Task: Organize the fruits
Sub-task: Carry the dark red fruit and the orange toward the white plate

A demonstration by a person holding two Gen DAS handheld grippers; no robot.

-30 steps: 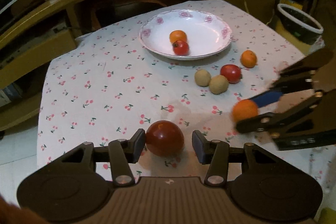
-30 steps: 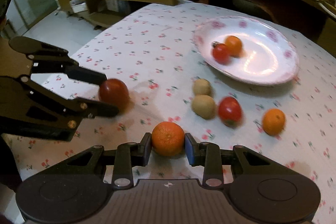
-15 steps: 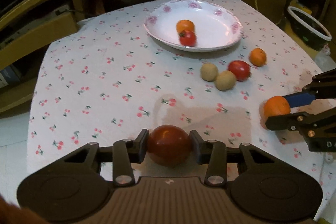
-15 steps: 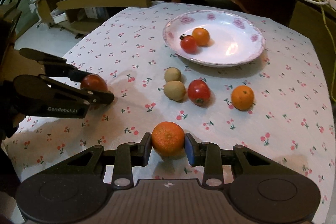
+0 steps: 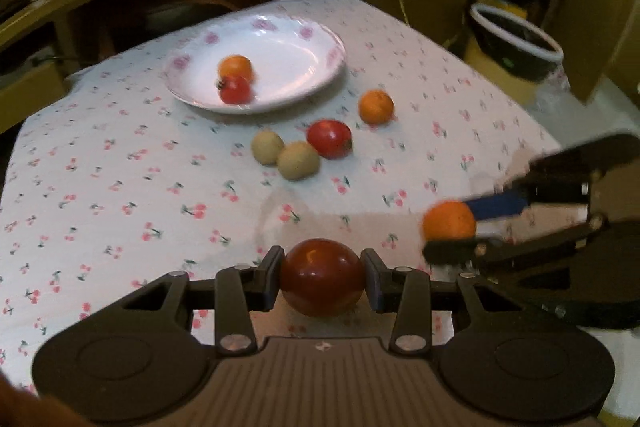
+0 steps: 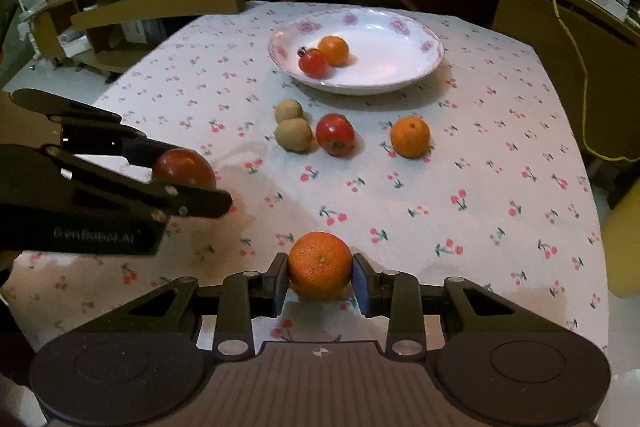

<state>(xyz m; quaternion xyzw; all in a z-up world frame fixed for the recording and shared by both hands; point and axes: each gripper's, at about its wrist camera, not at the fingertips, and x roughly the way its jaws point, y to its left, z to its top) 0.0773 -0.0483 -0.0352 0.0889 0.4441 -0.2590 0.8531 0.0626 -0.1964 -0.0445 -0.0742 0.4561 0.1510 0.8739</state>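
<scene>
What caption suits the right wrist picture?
Right gripper holding an orange, plate of fruit ahead.

Three tomatoes (image 6: pixel 335 134), three oranges (image 6: pixel 410 137), two kiwis (image 6: pixel 294 134), one plate (image 6: pixel 416 67).

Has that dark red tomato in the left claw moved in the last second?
Yes. The tomato sat loose between open fingers; now the left gripper clamps it, nearer the camera, away from the plate.

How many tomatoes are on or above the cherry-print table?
3: one on the plate beside an orange, tomato; one loose by the kiwis; one in the left gripper, dark tomato.
</scene>
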